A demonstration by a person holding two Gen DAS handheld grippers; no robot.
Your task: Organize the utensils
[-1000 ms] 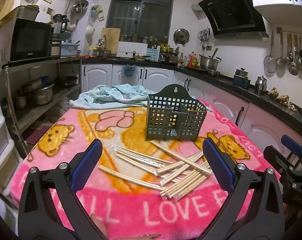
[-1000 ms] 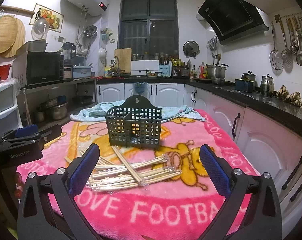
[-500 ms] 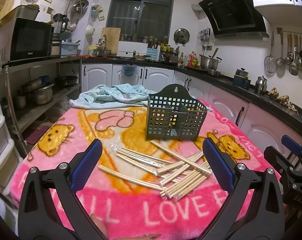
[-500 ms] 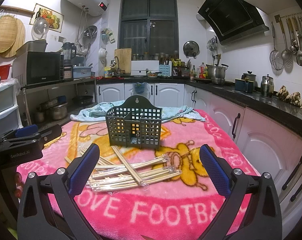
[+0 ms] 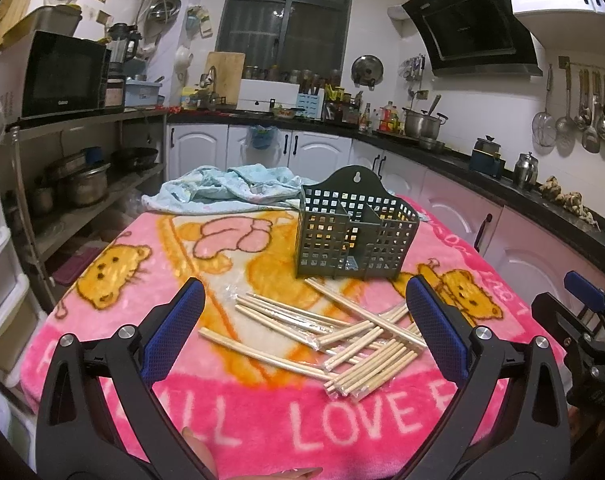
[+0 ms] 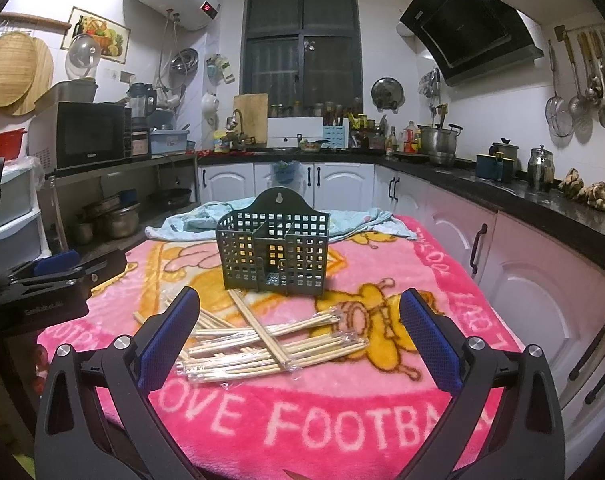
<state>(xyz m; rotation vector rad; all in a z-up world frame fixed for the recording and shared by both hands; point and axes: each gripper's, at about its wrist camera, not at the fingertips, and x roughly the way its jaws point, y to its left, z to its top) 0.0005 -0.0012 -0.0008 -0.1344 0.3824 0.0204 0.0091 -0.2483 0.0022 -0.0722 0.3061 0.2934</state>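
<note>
Both tools hover level above the near edge of the surface (image 5: 114, 344), which is draped in a pink blanket. The left hand-held gripper (image 5: 302, 332) has its blue-padded fingers spread wide apart and holds nothing; the right hand-held gripper (image 6: 298, 334) is spread the same way, also empty. The chopsticks (image 5: 342, 332) lie scattered on the blanket, just in front of the dark green slotted basket (image 5: 354, 232) that stands upright near the middle — none are in it. Compared with a second ago nothing has shifted: grippers, chopsticks and basket sit as they did. The left view shows the right gripper at its right edge and a fingertip (image 5: 198, 454) at the bottom; the right view shows the left gripper at its left edge and the sticks as a tighter pile, some in clear wrappers.
</note>
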